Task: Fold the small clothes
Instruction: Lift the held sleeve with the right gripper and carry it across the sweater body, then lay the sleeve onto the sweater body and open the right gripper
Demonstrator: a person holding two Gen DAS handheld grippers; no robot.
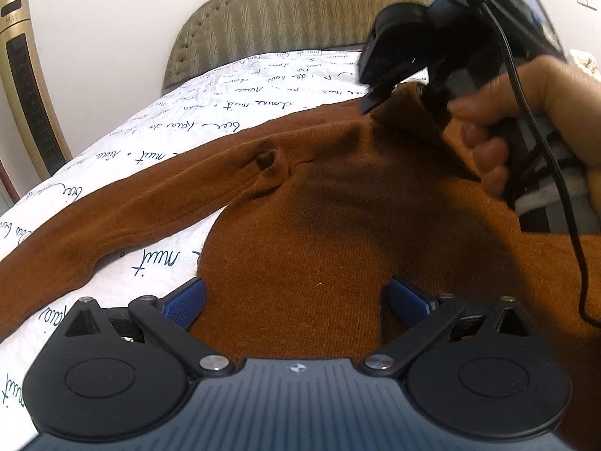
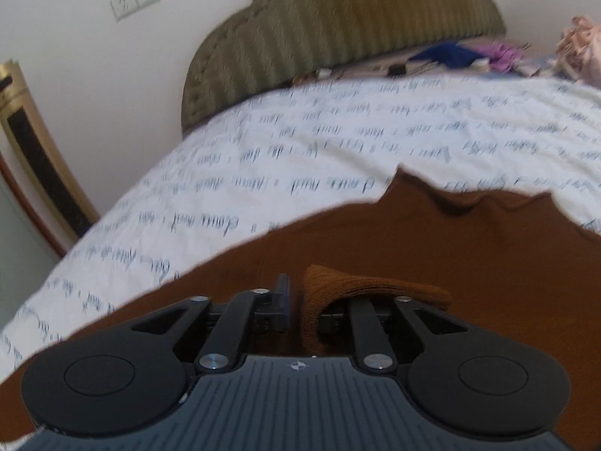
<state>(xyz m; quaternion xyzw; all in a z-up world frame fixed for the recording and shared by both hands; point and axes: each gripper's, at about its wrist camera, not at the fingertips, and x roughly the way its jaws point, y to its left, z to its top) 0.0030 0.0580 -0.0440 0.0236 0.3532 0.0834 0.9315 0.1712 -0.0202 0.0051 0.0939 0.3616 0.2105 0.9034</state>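
A brown knit sweater (image 1: pixel 319 218) lies spread on the bed's white script-printed cover (image 1: pixel 188 120). One sleeve (image 1: pixel 124 203) stretches out to the left. My left gripper (image 1: pixel 296 300) is open, its blue pads straddling the sweater's body just above the cloth. My right gripper (image 2: pixel 296 300) is shut on a brown knit cuff (image 2: pixel 360 293) that drapes over its right finger. In the left wrist view the right gripper (image 1: pixel 379 94) sits at the sweater's far edge, held by a hand (image 1: pixel 533 124). The sweater also shows in the right wrist view (image 2: pixel 469 255).
A padded olive headboard (image 1: pixel 300 15) stands at the far end of the bed. A gold tower fan (image 1: pixel 26 86) stands at the left by the wall. Other clothes (image 2: pixel 488 54) lie heaped at the far right of the bed.
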